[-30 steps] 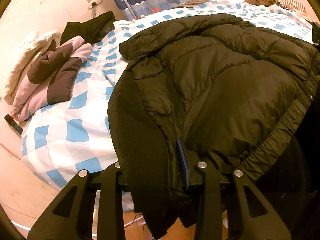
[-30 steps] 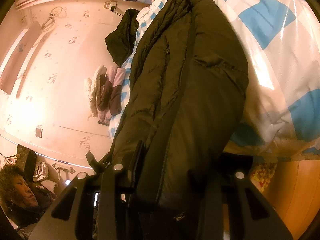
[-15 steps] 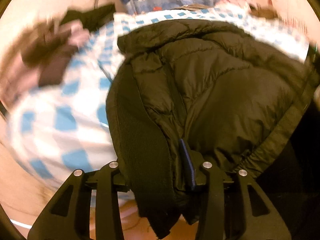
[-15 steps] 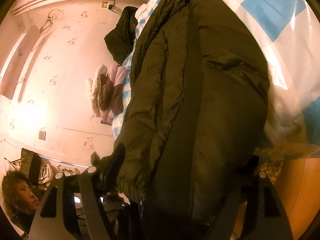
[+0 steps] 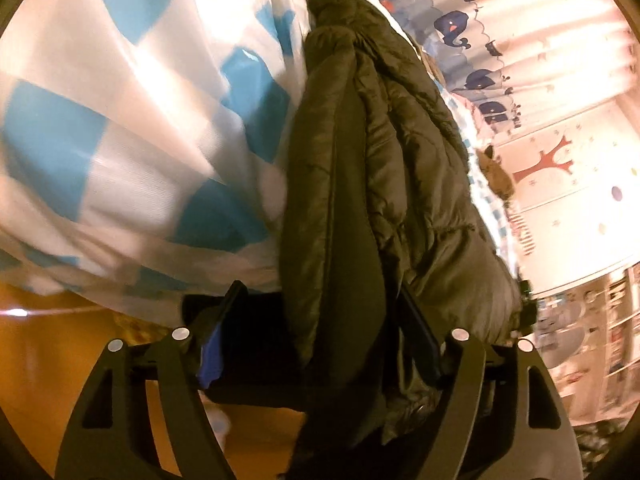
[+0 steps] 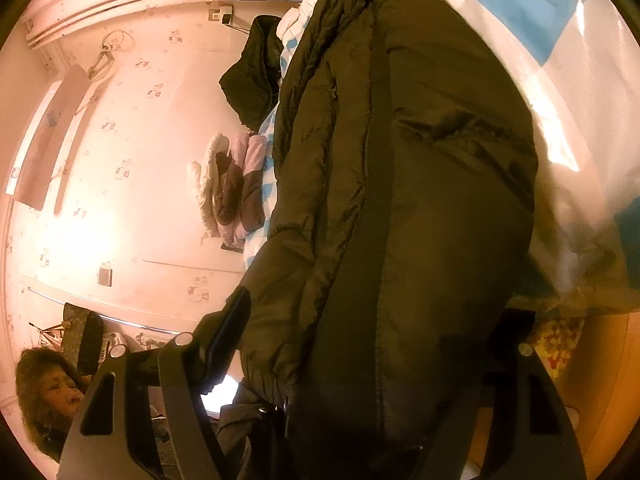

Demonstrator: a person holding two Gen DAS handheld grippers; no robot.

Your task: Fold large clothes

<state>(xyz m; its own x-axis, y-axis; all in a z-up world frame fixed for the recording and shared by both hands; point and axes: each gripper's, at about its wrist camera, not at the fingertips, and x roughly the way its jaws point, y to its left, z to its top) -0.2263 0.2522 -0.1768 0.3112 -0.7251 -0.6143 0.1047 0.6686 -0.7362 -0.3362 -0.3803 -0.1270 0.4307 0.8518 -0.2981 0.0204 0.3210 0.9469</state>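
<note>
While left gripper (image 5: pixel 320 344) jaws are opening, dark puffer jacket (image 5: pixel 380 160) hem hangs between (left pad clear); right gripper (image 6: pixel 352 344) wide, jacket between fingers.

Warm orange indoor light washes both fisheye views, glare whitens the checked bedsheet (image 5: pixel 132 128), motion blur smears the left view, and edges bend into dark corners.

Hidden and blurred parts

The right gripper (image 6: pixel 348 344) has its right finger covered by the jacket (image 6: pixel 400 200), whose hem is cut off at the bottom edge. The bed (image 5: pixel 100 140) is smeared by blur in the left wrist view.
</note>
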